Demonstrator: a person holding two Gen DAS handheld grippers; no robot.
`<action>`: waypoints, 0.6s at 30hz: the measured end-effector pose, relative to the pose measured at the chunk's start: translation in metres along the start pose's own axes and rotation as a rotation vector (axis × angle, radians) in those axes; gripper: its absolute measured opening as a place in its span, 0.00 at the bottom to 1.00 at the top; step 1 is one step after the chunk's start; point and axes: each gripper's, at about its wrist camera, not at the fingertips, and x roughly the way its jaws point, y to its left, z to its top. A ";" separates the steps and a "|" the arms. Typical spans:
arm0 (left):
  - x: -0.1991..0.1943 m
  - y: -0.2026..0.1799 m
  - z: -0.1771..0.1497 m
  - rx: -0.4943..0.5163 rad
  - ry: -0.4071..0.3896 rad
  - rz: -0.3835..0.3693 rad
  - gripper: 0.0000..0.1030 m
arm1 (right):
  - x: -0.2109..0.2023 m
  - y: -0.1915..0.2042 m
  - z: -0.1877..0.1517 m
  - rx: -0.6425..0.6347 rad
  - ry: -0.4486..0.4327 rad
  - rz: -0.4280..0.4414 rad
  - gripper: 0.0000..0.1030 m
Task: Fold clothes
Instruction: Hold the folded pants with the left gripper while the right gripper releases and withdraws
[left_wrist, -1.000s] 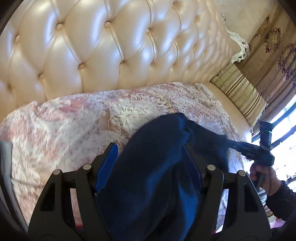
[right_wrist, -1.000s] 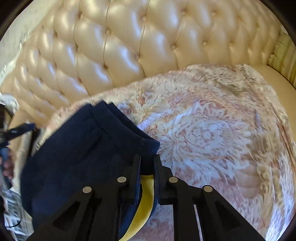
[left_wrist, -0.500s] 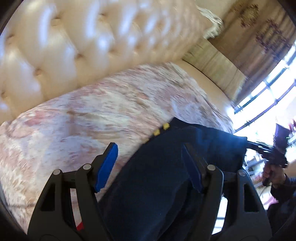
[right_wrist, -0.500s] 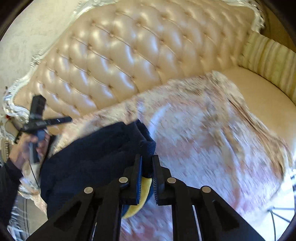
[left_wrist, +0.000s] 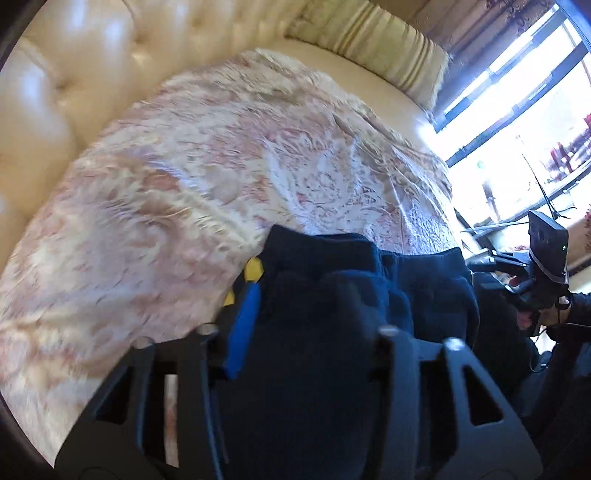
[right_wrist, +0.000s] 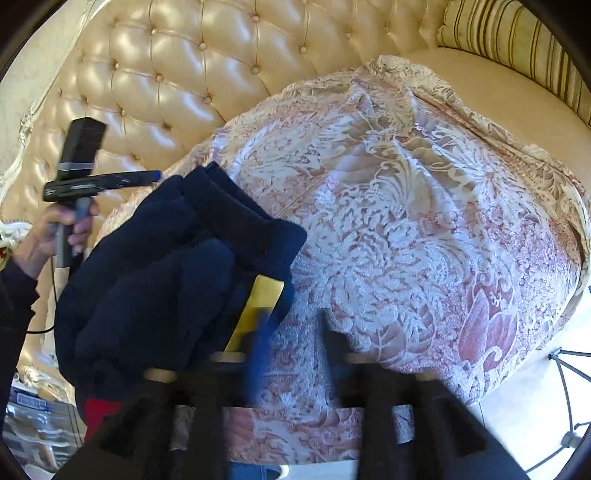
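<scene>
Navy garment (right_wrist: 166, 280) bunched on floral bedspread (right_wrist: 424, 221), tufted headboard (right_wrist: 177, 62) behind.

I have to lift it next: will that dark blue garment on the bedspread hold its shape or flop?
Probably floppy: the dark blue garment lies in soft, rounded folds on the bedspread. It looks thick and fleecy, so it is likely bulky rather than heavy. Its matte, fuzzy surface suggests it would drag rather than slide on the textured bedspread.
</scene>
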 end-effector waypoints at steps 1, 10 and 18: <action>0.007 0.004 0.005 0.002 0.010 -0.011 0.38 | 0.001 -0.001 0.000 0.010 -0.002 0.014 0.82; 0.040 0.030 0.019 -0.007 0.079 -0.063 0.45 | 0.005 -0.004 0.003 0.026 -0.002 0.092 0.83; 0.048 0.006 0.018 0.153 0.174 -0.006 0.44 | 0.011 -0.004 0.007 0.025 0.000 0.116 0.83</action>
